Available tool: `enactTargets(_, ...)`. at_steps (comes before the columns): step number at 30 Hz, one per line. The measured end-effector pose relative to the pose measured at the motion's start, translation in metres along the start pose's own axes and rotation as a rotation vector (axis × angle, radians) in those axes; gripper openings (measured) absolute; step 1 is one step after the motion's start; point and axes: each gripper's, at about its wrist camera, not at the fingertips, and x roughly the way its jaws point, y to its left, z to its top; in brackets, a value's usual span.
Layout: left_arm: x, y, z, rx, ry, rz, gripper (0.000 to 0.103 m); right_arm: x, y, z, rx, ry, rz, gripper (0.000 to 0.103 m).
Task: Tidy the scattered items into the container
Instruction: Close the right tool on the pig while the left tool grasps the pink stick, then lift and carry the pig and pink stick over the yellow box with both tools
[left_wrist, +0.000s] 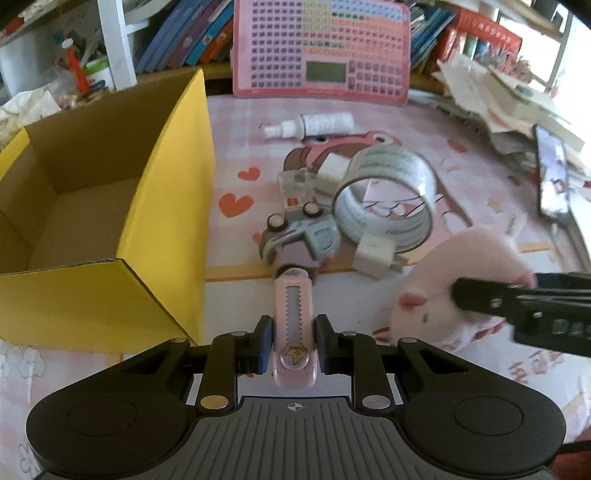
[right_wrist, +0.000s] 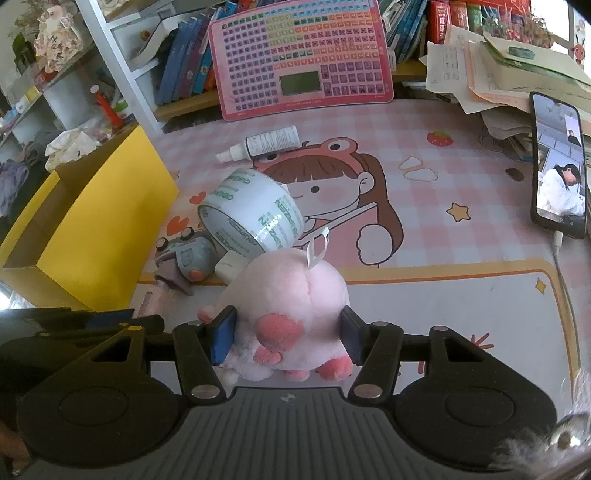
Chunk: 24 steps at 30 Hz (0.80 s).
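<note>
My left gripper (left_wrist: 294, 343) is shut on a pink utility knife (left_wrist: 294, 314), whose far end touches a grey toy car (left_wrist: 299, 236). To its left stands the open yellow cardboard box (left_wrist: 162, 206), its inside bare as far as I see. My right gripper (right_wrist: 288, 332) is shut on a pink plush toy (right_wrist: 291, 295), pads pressing both its sides. Just beyond the plush lie a clear tape roll (right_wrist: 255, 214), a white charger plug (right_wrist: 229, 267) and the toy car (right_wrist: 188, 254). A white spray bottle (right_wrist: 266, 142) lies farther back on the mat.
A pink keyboard board (right_wrist: 299, 55) leans against shelved books at the back. A phone (right_wrist: 559, 166) with its cable stands at the right beside a paper stack (right_wrist: 491, 74). Shelves with clutter rise behind the box (right_wrist: 103, 221).
</note>
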Motion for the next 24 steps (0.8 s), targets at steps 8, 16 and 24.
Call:
enactTargets(8,-0.025,0.008,-0.009,-0.037,-0.021,-0.035,0.023,-0.009,0.013,-0.003,-0.024,-0.020,0.007,0.056)
enactTargets(16,-0.054,0.042,-0.029,-0.080,-0.070,-0.063,0.023,-0.024,0.044,-0.017,-0.058,-0.046,-0.024,0.056)
enactTargets(24,-0.089,0.087,-0.052,-0.090,-0.110,-0.108,0.023,-0.050,0.092,-0.040,-0.070,-0.085,-0.079,0.056)
